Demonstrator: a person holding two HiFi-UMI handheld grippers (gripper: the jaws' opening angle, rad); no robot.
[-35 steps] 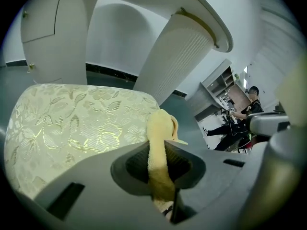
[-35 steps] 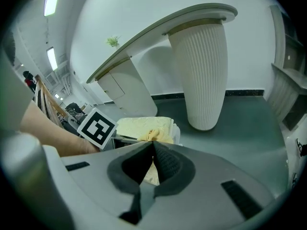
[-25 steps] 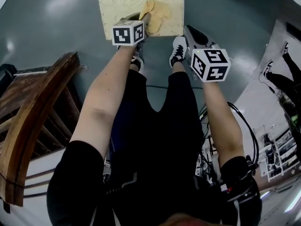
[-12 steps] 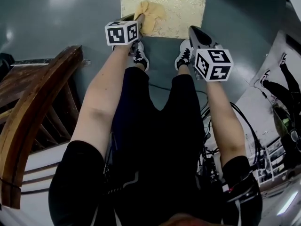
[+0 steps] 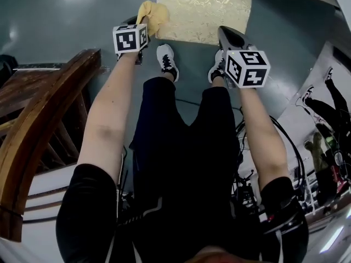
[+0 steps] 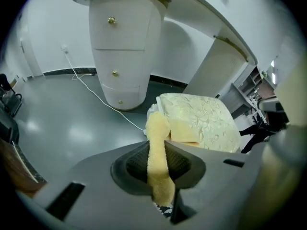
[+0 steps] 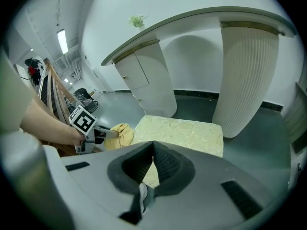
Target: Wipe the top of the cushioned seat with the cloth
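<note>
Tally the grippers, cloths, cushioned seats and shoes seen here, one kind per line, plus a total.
Grippers: 2, the left gripper and the right gripper
Yellow cloth: 1, clamped by the left gripper
Cushioned seat: 1
Shoes: 2
Total: 6

Cushioned seat point(image 5: 204, 12) — far edge off-frame

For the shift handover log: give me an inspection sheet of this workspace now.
Surface: cushioned seat top, pale patterned fabric, nothing on it.
Job's things: yellow cloth beside the seat's left edge.
Clutter: nothing seen.
Grippers: left gripper shut on the cloth; right gripper shut, empty.
Cables: white cable across the floor; black cables by the person's right arm.
Surroundings: white desk, wooden furniture, grey floor.
</note>
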